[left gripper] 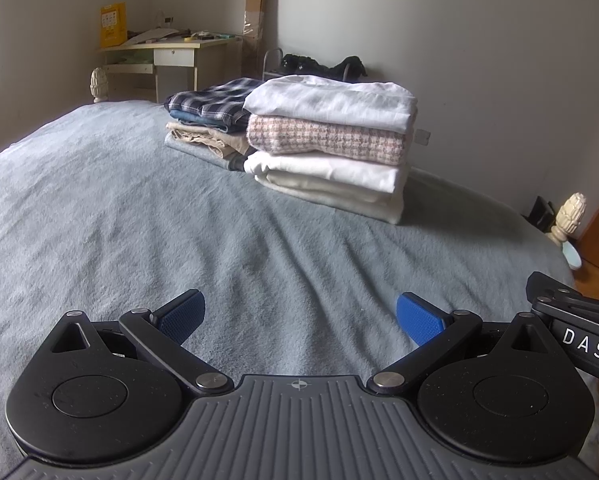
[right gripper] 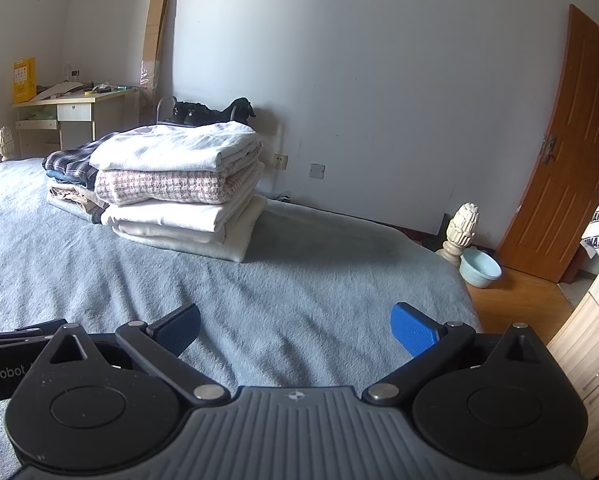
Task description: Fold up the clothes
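A stack of folded clothes point(left gripper: 331, 140) sits at the far side of the grey-blue bed point(left gripper: 139, 220): white top, pink houndstooth piece, white and cream pieces below. A second folded pile with a plaid shirt point(left gripper: 211, 100) on top lies behind it to the left. Both piles show in the right wrist view, stack point(right gripper: 179, 184) and plaid shirt point(right gripper: 69, 162). My left gripper point(left gripper: 299, 320) is open and empty over the bare blanket. My right gripper point(right gripper: 295, 328) is open and empty, beside the left one.
A desk point(left gripper: 167, 52) with a yellow box stands at the far left wall. Bedposts point(right gripper: 461, 228) mark the bed corners. A pale blue basin point(right gripper: 479, 268) sits on the wooden floor by an orange door point(right gripper: 555, 160). A wooden dresser point(right gripper: 595, 360) is at right.
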### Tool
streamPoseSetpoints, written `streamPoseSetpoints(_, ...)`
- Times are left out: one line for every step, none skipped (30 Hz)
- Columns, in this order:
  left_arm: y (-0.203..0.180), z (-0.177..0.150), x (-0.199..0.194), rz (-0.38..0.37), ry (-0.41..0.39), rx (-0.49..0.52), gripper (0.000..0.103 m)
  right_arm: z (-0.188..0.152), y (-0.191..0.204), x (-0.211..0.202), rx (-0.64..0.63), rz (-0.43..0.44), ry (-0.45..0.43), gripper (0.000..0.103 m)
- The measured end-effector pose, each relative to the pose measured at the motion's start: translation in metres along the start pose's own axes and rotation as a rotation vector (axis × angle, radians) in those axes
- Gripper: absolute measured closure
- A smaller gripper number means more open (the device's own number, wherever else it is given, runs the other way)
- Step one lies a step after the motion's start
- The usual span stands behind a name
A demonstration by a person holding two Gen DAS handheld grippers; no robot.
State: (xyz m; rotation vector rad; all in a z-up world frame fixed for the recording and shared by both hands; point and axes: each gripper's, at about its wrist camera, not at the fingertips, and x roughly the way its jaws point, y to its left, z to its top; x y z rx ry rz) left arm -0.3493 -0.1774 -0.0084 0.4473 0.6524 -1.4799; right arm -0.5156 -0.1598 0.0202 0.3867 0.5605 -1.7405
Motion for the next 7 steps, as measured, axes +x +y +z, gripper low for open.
streamPoseSetpoints(-0.0001,0.0001,0.0002,0.000,0.000,0.000,0.000,-0.0001,0.0001,0.0001,0.000,0.000,0.000,0.000)
streamPoseSetpoints(0.0000,-0.0001,0.0002,0.001,0.000,0.000,0.000,-0.0002,0.0001,0.0002,0.000,0.000,0.001,0.000)
streamPoseSetpoints(0.0004,-0.0004,-0.0003,0.001,0.000,0.000,0.000,-0.0003,0.0002,0.0003,0.000,0.000,0.001,0.000)
streamPoseSetpoints(0.0004,-0.0008,-0.0004,0.001,-0.001,-0.001,0.000,-0.0004,0.0003,0.0005,0.000,0.000,0.002,0.000)
streamPoseSetpoints(0.0008,-0.0009,-0.0005,0.003,-0.001,-0.001,0.000,-0.0003,0.0005,0.0006,0.000,0.000,0.002,0.000)
streamPoseSetpoints(0.0010,-0.0009,-0.0001,0.004,0.000,-0.003,0.000,-0.0003,0.0006,0.0008,0.000,0.000,0.002,0.000)
streamPoseSetpoints(0.0011,-0.0008,0.0003,0.005,0.001,-0.004,0.000,-0.0004,0.0006,0.0008,0.000,0.000,0.002,0.000)
